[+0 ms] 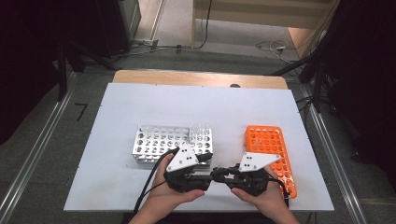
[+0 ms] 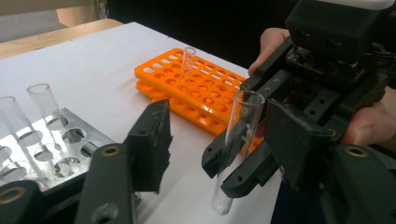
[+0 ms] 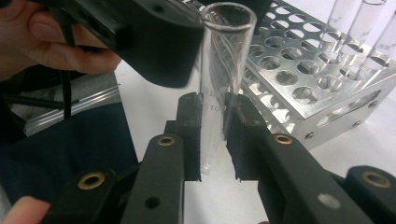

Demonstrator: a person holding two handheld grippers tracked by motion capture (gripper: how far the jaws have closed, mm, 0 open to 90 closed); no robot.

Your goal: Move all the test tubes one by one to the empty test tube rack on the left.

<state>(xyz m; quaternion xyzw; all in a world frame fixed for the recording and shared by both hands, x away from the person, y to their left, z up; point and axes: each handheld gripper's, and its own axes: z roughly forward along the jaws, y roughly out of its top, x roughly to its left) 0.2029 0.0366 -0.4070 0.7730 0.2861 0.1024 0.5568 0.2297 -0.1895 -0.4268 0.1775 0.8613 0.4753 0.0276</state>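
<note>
Near the table's front edge, right gripper [image 3: 212,135] jaws clamp the test tube [image 3: 219,84] upright for handover; left gripper [image 2: 219,144] jaws flank it, not yet pressing

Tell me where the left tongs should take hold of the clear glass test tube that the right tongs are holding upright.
Probably the upper part of the clear glass test tube, just under its open rim. The right tongs are shut on its lower half, so only the top is free. The left tongs already straddle it from the side; their pads should close level across the round wall, since the tube stands upright.
</note>
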